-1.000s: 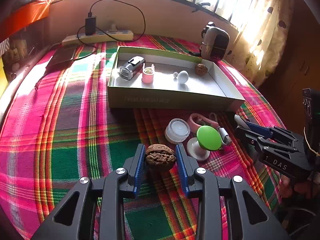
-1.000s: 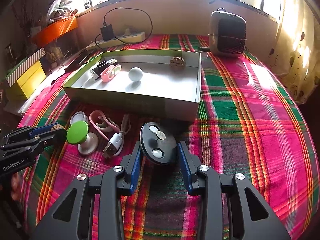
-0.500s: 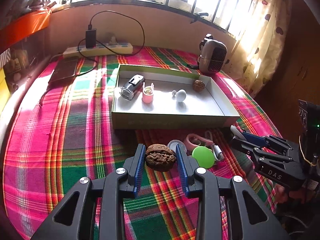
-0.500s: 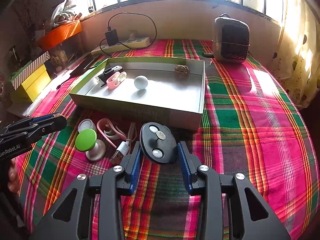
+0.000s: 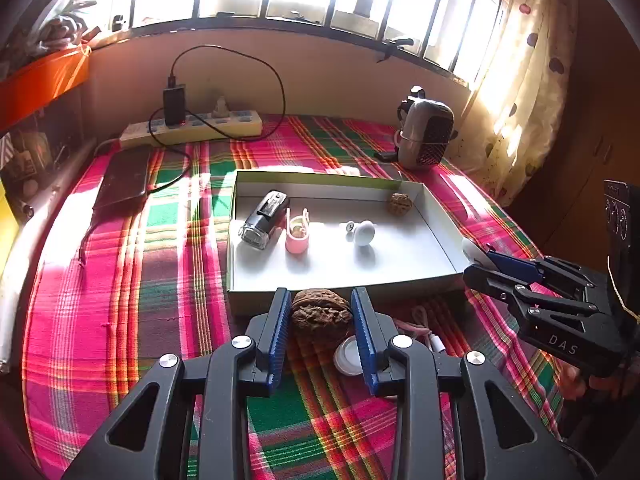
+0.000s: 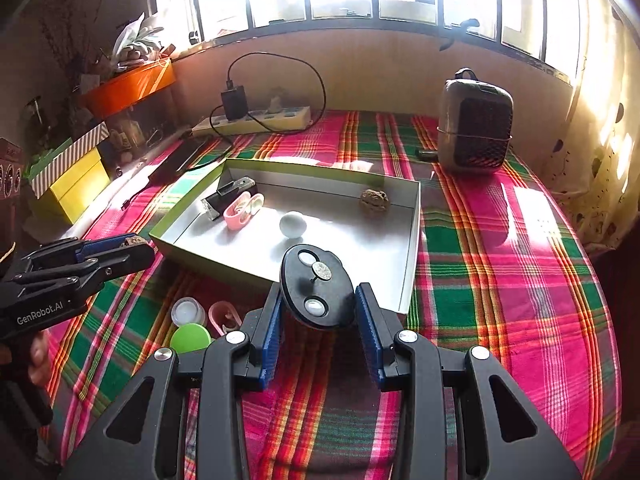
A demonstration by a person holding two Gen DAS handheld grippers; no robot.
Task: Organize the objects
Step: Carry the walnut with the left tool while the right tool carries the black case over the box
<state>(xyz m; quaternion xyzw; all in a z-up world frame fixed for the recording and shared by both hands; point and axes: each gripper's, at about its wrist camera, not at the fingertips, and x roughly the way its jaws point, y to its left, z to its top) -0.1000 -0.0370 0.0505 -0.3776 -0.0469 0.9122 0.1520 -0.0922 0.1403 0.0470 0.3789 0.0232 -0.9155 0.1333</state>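
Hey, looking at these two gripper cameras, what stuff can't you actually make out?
- Left wrist view: the white jar and pink cable are mostly hidden behind the left gripper and its walnut.
- Right wrist view: the green-capped item is cut off by the right gripper, and the black disc covers the tray front wall.
- Both views: the window is overexposed, so nothing outside shows.
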